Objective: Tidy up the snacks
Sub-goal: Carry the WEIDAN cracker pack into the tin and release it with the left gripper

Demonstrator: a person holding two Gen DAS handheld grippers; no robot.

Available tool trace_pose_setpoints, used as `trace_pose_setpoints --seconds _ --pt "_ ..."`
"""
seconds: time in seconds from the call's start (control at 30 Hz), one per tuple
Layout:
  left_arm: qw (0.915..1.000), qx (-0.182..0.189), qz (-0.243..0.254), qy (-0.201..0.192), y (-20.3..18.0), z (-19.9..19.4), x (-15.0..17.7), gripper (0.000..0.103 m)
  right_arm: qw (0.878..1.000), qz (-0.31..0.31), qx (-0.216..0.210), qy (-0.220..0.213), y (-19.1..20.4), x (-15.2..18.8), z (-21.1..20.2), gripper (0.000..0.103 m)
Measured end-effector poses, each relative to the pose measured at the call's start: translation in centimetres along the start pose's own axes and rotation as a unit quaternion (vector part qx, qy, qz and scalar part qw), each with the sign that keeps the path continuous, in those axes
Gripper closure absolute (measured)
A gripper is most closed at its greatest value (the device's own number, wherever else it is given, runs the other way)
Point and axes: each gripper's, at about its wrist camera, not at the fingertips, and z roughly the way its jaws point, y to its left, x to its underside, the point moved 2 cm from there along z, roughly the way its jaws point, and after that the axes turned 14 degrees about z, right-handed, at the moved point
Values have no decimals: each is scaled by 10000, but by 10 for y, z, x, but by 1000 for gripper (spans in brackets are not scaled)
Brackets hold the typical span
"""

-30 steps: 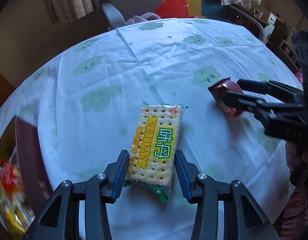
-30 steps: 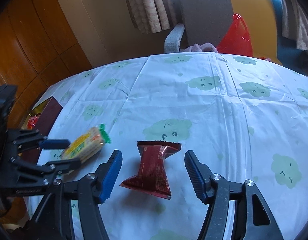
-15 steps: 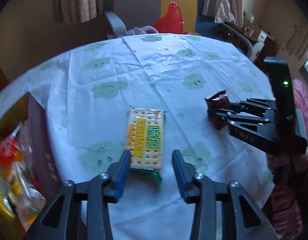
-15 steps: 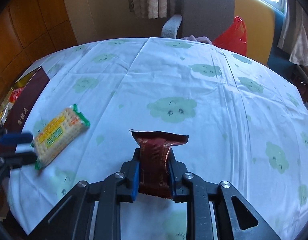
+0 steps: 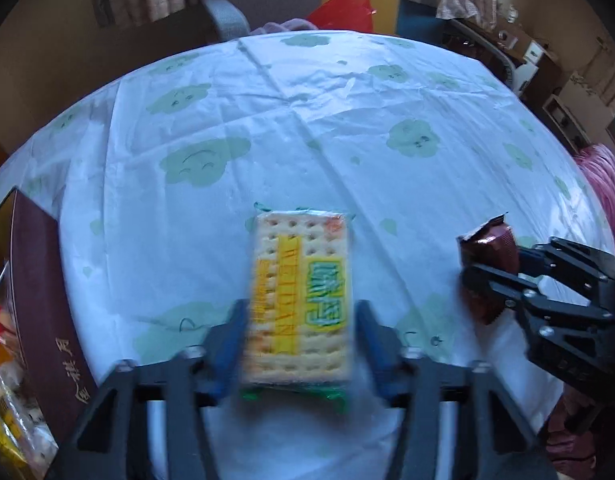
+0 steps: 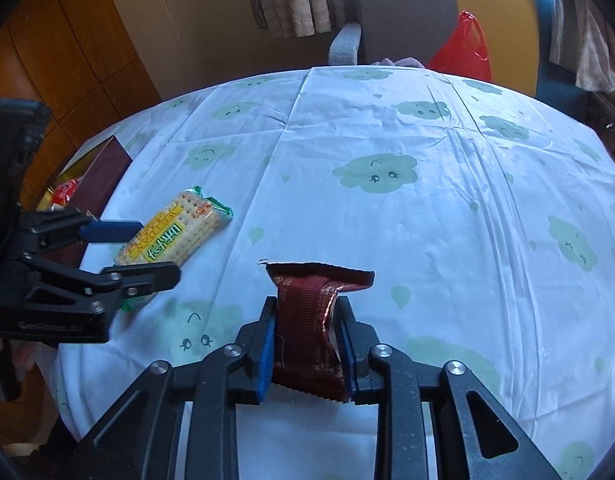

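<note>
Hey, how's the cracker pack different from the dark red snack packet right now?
The cracker pack is flat, rectangular, yellow and green with clear film; the dark red packet is opaque, crumpled and pinched at its middle. The cracker pack sits between the left gripper jaws as they close; the red packet is clamped by the right gripper. Both are sealed snacks over the cloud-print tablecloth.

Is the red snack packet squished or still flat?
Squished. The right gripper pinches the dark red snack packet at its middle, so the wrapper creases inward while its top end flares wide.
</note>
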Motion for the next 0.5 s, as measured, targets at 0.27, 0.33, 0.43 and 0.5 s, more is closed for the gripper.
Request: trace_pose_setpoints --seconds 0.27,0.33,0.43,0.5 --pt "9991 -295 108 -298 -18 -19 30 56 9998 56 -61 -206 2 1 -10 47" --pt "9985 -354 128 -396 -23 -28 40 56 9997 34 65 -235 0 1 -10 47" --pt "9975 -383 107 -576 -29 -44 49 56 9992 -75 249 -295 1 1 -9 48" --pt "9964 -432 55 -723 -29 -56 51 56 9987 -199 398 -255 4 3 -6 69"
